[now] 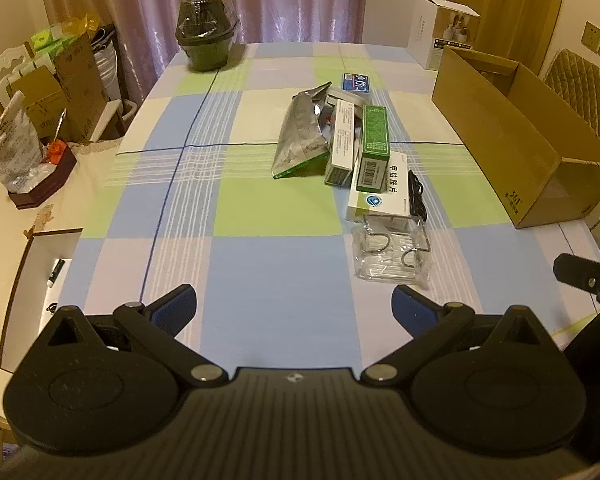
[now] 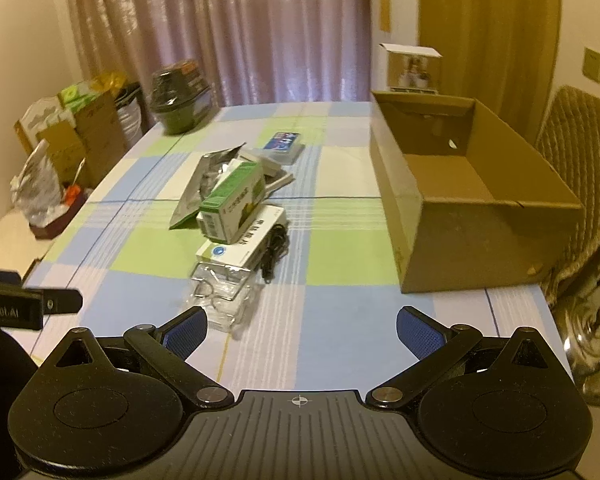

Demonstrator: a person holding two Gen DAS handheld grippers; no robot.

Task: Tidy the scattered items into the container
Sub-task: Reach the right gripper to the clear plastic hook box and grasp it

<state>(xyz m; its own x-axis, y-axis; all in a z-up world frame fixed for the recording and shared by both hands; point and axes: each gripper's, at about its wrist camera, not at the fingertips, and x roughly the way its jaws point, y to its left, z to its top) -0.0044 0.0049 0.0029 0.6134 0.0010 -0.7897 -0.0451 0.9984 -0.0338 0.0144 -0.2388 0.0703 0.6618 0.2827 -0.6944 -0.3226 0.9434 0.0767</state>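
Cardboard box (image 2: 472, 216) at table's right edge: interior visible only from right wrist view, bare floor, nothing inside; left wrist view gives mainly outer wall (image 1: 496, 140). Scattered items piled mid-table on checked tablecloth (image 1: 276, 208), left of box and apart from it: silver foil pouch (image 1: 300, 136), green carton (image 1: 374, 144) lying atop white medicine box (image 1: 380, 196), black cable (image 1: 417, 196) just beside, clear plastic packet (image 1: 392, 252) nearest, blue packet (image 1: 358, 82) farthest. Left gripper (image 1: 294, 306) spread wide, grasping nothing, low over near table edge. Right gripper (image 2: 302, 330) likewise spread wide, unloaded. Print on cartons mostly illegible. Packet contents hard to make out. Black wrapped pot (image 1: 206, 36) at far left corner, blurred in right view.
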